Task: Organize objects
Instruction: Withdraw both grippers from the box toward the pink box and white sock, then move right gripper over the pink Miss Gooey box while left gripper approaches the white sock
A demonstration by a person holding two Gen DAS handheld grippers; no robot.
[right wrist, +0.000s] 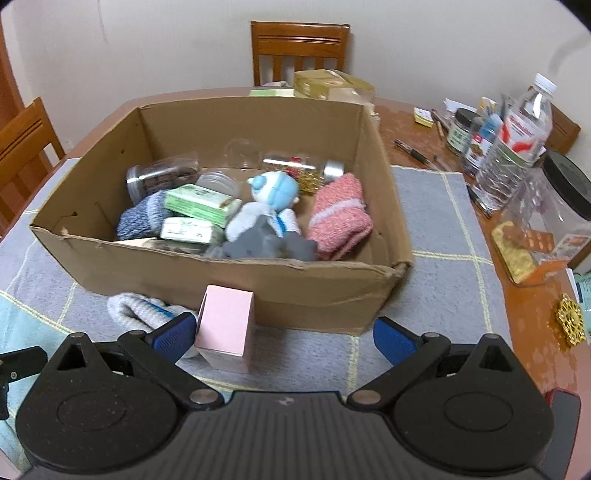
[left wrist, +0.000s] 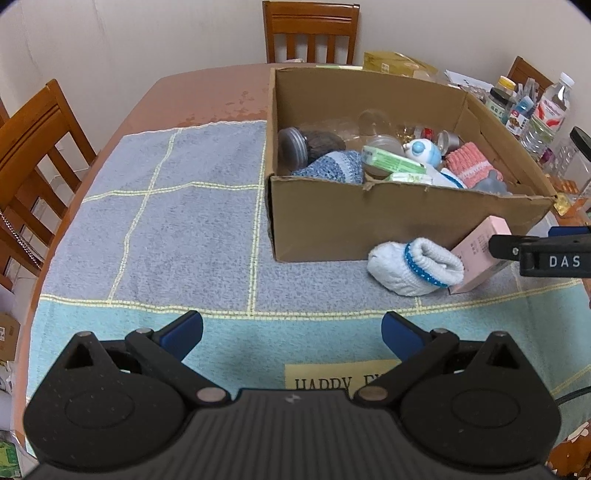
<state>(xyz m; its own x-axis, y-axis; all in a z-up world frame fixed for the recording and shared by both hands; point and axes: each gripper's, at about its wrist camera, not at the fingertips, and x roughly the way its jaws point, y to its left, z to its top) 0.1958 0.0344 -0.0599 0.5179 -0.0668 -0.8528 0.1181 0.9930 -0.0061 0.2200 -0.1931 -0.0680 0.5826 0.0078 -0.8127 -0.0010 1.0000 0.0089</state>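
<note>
A cardboard box [left wrist: 369, 221] [right wrist: 258, 284] on the towel holds socks, green packets, jars and a small doll. In front of it lie a white sock with a blue band [left wrist: 415, 266] [right wrist: 133, 310] and a pink carton [left wrist: 480, 254] [right wrist: 225, 328] leaning on the box wall. My right gripper [right wrist: 284, 338] is open, its left pad beside the pink carton, which sits inside the gap near that pad. In the left wrist view the right gripper [left wrist: 495, 247] reaches in from the right edge at the carton. My left gripper [left wrist: 291, 334] hangs open over the towel, holding nothing.
A blue-grey checked towel [left wrist: 166, 229] covers the brown table [left wrist: 207, 92]. Bottles, jars and pens [right wrist: 509, 147] crowd the right side, with a gold ornament [right wrist: 570, 325] near the edge. Wooden chairs [left wrist: 310, 31] stand at the far side and the left.
</note>
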